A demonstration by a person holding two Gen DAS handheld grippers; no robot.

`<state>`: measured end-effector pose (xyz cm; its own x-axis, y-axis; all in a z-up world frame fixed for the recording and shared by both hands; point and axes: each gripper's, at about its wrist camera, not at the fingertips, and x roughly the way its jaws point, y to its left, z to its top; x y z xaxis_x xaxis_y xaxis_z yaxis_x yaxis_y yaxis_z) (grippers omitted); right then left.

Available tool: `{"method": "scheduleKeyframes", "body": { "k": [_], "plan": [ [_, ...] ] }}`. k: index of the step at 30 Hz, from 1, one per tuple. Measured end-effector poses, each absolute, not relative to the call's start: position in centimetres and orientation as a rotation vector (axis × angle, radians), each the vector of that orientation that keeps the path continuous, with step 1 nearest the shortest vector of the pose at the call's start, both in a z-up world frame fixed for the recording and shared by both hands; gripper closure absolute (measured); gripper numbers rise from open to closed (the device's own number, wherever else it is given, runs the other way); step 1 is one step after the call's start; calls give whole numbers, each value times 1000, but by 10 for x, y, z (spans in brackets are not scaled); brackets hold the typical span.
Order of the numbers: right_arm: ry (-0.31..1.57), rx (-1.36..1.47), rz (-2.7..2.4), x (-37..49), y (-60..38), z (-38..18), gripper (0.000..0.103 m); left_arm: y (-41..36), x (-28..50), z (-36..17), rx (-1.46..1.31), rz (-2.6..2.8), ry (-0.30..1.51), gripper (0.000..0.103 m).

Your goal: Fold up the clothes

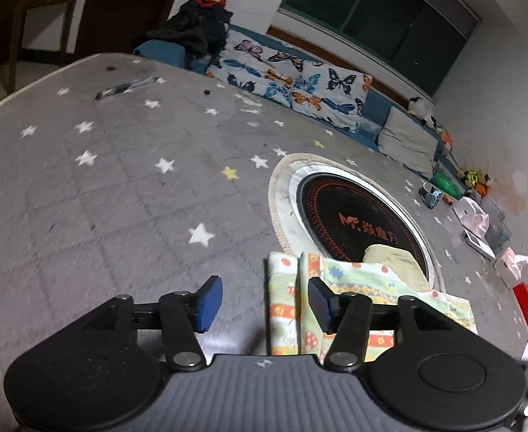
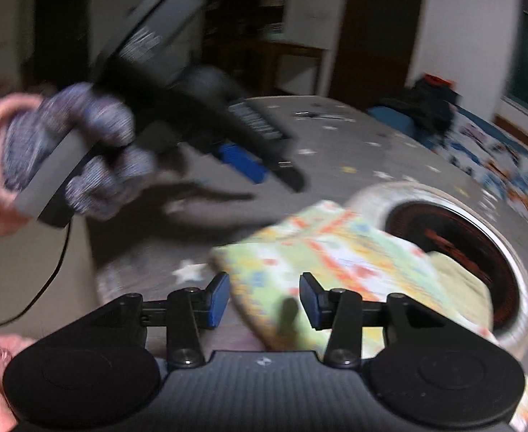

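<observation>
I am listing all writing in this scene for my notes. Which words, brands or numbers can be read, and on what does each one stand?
"Mr." with an orange logo, then three Chinese characters I cannot read surely: on the round black cooktop plate set in the grey star-patterned table.
Printed label on the other handheld grey gripper: too blurred to read.

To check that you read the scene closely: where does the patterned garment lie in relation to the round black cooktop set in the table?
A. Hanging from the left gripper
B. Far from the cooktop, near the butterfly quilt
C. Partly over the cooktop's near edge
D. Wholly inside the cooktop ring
C: the patterned garment lies flat on the table, its far part with the pale green collar overlapping the near rim of the cooktop; both grippers are open.
</observation>
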<state>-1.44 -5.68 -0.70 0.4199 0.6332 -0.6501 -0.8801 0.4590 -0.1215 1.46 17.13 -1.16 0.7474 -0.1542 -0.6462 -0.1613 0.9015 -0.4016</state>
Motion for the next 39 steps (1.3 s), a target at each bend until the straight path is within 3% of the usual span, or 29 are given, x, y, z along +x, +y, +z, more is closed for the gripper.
{"method": "scheduleKeyframes", "body": {
  "k": [11, 20, 35, 39],
  "plan": [
    [525, -612, 998, -32, -12, -33, 63, 180, 0, -21, -588, -19, 754, 40],
    [547, -527, 952, -27, -21, -28, 91, 177, 8, -27, -662, -11, 779, 34],
    [537, -363, 944, -32, -52, 9, 97, 158, 35, -32, -758, -32, 817, 33],
    [528, -352, 952, -39, -58, 14, 97, 152, 40, -33, -762, -41, 822, 39]
  ]
}}
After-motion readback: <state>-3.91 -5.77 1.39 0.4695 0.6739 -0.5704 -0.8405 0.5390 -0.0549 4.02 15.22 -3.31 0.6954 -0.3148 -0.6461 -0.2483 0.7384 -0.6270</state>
